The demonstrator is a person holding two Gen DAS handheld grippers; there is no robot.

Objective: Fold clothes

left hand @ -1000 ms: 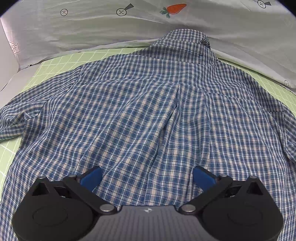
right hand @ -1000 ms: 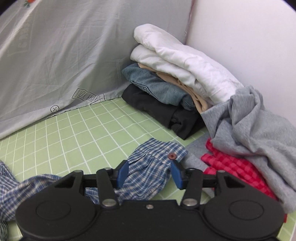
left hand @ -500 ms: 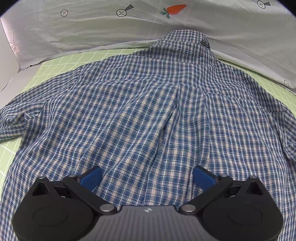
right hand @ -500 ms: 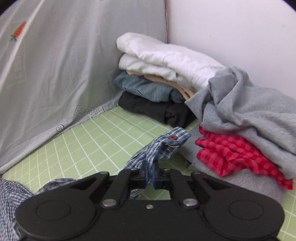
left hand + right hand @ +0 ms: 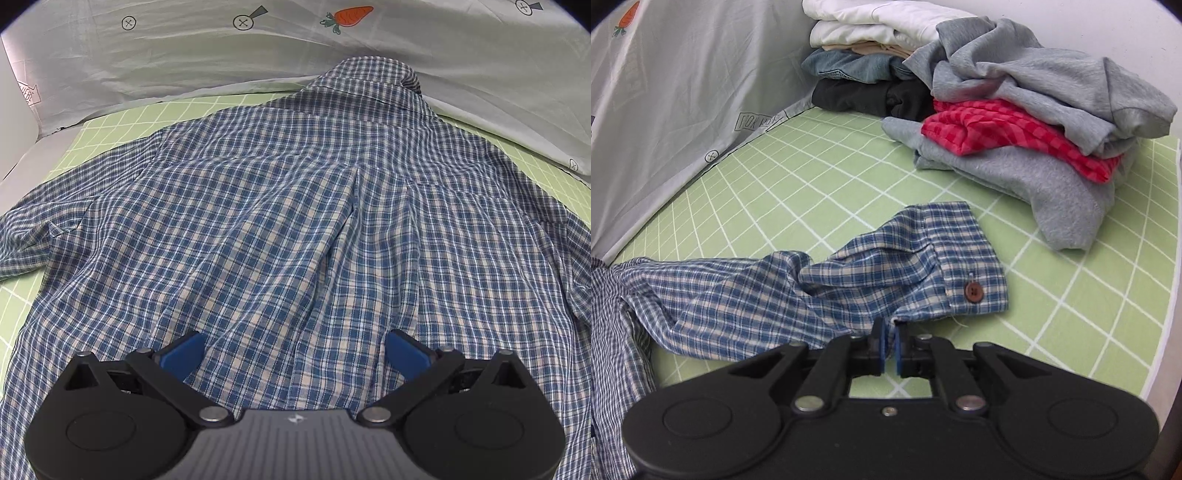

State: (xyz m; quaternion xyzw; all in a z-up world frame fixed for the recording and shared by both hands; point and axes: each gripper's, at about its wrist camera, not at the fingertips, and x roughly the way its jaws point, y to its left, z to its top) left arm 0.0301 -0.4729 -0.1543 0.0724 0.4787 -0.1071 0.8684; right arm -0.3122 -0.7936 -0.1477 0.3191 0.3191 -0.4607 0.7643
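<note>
The plaid shirt [image 5: 295, 229] lay back-up on the green grid mat [image 5: 820, 173]. The right hand-held gripper [image 5: 890, 345], jaws easing apart, pinched its sleeve cuff [image 5: 964, 258]; the left hand-held gripper [image 5: 293, 350] stood released. The sheet's [image 5: 184, 55] printed lettering was unreadable.

The plaid shirt [image 5: 295, 229] is thin woven cloth, softly creased, with a glossy brown button [image 5: 973, 292] on its cuff. The green gridded mat [image 5: 820, 177] looks smooth and matt. The grey sweatshirt [image 5: 1034, 85] is fuzzy knit.

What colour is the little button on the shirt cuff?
The button is reddish brown, on the blue-and-white checked cuff. The right wrist view shows it best.
</note>
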